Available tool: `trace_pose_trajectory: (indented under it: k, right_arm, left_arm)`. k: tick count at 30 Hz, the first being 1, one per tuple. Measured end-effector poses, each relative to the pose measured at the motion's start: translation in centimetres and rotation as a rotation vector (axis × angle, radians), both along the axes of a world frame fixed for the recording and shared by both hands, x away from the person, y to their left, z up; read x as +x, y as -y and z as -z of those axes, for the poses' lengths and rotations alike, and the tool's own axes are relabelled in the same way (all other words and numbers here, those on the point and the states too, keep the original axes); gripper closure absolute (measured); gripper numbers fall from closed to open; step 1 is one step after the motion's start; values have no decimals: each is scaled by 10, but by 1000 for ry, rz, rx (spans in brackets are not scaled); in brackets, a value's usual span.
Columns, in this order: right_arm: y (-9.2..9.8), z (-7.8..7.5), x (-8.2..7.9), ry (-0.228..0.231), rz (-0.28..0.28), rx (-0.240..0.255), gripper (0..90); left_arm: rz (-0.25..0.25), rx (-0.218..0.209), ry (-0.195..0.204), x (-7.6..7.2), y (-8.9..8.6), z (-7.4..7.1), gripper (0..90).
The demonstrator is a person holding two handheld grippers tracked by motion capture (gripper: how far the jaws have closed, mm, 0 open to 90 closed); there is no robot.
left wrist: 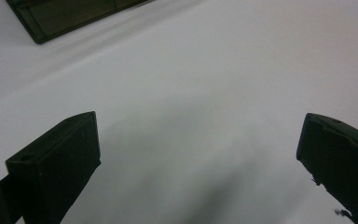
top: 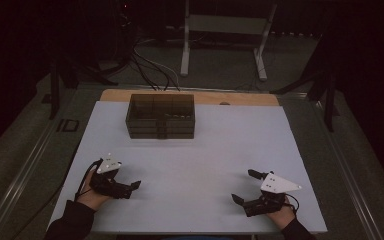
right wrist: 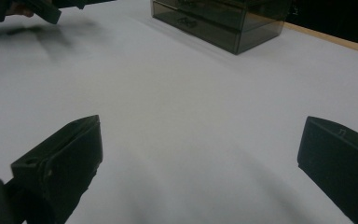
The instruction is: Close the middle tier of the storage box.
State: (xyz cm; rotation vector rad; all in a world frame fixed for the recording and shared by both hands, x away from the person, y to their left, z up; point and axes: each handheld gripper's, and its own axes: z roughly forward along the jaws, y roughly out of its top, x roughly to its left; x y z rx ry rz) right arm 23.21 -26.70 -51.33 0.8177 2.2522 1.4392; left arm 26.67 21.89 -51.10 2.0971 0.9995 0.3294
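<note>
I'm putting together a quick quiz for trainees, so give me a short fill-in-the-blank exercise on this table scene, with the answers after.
1. The smoky translucent drawer box stands near the table's ____ edge, away from the person.
2. The left gripper and the right gripper both have their jaws ____, with nothing between them.
3. The white table top lies over a ____ board that shows along the far side.
4. Each gripper carries a grey ____-cornered plate on top.

Missing words: far; open; wooden; three

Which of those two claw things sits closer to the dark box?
The left gripper: it lies nearly below the dark box, while the right gripper sits farther out sideways.
</note>
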Motion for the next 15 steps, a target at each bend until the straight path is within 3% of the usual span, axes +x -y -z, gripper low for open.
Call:
trace_pose_trajectory:
  k: [2,6,10,15]
  right_arm:
    - [0,0,0,-2,0,0,0]
    - [0,0,0,-5,-1,-2,0]
    - [0,0,0,-6,0,-2,0]
    - [-1,0,0,-4,-5,-3,0]
  left_arm:
    - [0,-4,-1,-4,-1,4,10]
    - [-7,26,3,-12,-3,9,10]
    - [-35,21,10,-18,-7,13,10]
    - [-57,11,23,-15,-9,16,10]
